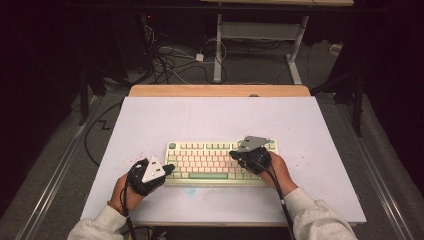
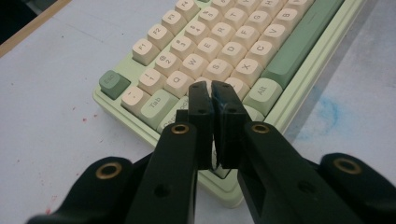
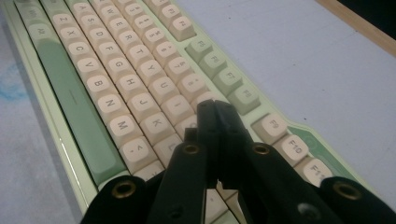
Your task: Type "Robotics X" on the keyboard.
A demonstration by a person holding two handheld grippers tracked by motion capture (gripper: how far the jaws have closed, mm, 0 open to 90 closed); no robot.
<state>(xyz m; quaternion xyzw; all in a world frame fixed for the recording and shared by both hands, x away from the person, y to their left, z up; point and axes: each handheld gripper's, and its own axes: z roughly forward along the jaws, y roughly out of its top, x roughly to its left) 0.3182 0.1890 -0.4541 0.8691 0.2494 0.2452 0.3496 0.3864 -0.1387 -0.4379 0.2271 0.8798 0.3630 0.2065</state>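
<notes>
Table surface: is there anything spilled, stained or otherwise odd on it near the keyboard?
Yes. A faint blue smudge marks the white table just beside the keyboard front edge, and small red specks are scattered near its left end. The keyboard itself looks undamaged.

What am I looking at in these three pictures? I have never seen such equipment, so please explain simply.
A person sits at a white table and holds a hand tool in each hand: a black gripper with two jaws. The high view looks down from above. There the left gripper is at the left end of a green and cream keyboard, and the right gripper is over its right part. The other two pictures come from small cameras that ride on the grippers and look along their jaws. In both, the jaws are closed together and hold nothing; their tips are just over the keys, perhaps to press them.
</notes>
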